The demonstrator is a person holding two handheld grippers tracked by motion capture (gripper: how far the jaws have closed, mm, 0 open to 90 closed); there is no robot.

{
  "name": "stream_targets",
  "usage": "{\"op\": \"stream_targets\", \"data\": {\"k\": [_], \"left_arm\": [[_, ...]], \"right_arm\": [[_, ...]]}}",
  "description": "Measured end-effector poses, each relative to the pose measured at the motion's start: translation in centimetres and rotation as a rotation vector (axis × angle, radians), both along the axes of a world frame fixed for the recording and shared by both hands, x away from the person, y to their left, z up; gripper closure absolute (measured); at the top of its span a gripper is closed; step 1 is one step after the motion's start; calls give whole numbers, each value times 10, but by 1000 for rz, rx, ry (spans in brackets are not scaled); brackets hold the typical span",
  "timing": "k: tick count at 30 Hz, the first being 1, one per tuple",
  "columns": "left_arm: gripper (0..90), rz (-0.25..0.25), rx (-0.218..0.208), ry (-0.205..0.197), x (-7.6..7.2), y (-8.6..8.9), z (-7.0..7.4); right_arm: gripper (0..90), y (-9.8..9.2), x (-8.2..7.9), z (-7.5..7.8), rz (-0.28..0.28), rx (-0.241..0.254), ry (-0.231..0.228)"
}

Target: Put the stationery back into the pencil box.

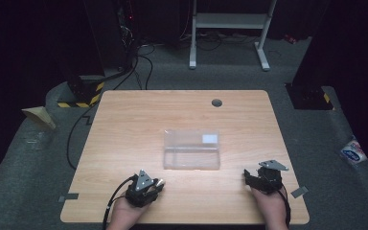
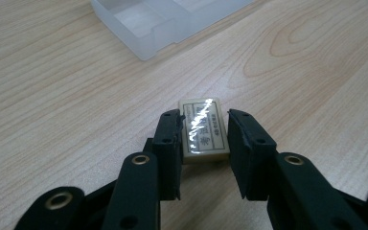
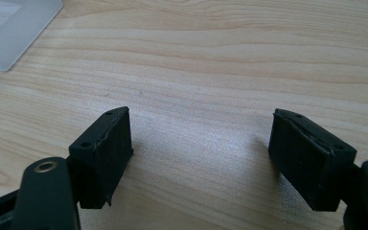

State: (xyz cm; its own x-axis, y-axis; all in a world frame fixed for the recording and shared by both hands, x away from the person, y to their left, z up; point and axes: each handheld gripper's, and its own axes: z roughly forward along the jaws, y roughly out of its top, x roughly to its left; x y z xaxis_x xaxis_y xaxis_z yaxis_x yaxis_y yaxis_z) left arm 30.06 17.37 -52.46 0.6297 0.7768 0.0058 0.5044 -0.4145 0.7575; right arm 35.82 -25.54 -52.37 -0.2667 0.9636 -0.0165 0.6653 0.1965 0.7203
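My left tongs (image 2: 204,139) sit low on the tabletop (image 2: 67,96), jaws drawn narrow around a small wrapped eraser (image 2: 203,132). The left pad looks to be touching it; a sliver of gap seems to remain on the right, so I judge the grip not yet firm. I should close squarely on its long sides before lifting (the glossy wrap may slip). The clear plastic box (image 2: 158,21) waits at the upper middle of the frame. My right tongs (image 3: 201,158) rest spread wide, holding nothing.
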Motion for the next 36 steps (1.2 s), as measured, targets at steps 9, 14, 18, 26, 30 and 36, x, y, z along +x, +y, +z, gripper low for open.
{"op": "stream_targets", "data": {"k": [9,14,18,26,30,36], "left_arm": [[673,13,-23,13,3,0,1],[676,21,-27,13,4,0,1],[678,28,-41,20,4,1,1],[679,34,-57,1,4,2,2],[679,45,-69,-12,5,3,3],[680,65,-58,-17,9,6,9]], "right_arm": [[227,0,0,0,6,0,0],[227,0,1,0,7,0,0],[227,-1,1,0,8,1,-2],[235,-1,0,0,12,3,-2],[238,-1,0,0,15,5,-2],[237,-4,5,2,78,-6,17]]}}
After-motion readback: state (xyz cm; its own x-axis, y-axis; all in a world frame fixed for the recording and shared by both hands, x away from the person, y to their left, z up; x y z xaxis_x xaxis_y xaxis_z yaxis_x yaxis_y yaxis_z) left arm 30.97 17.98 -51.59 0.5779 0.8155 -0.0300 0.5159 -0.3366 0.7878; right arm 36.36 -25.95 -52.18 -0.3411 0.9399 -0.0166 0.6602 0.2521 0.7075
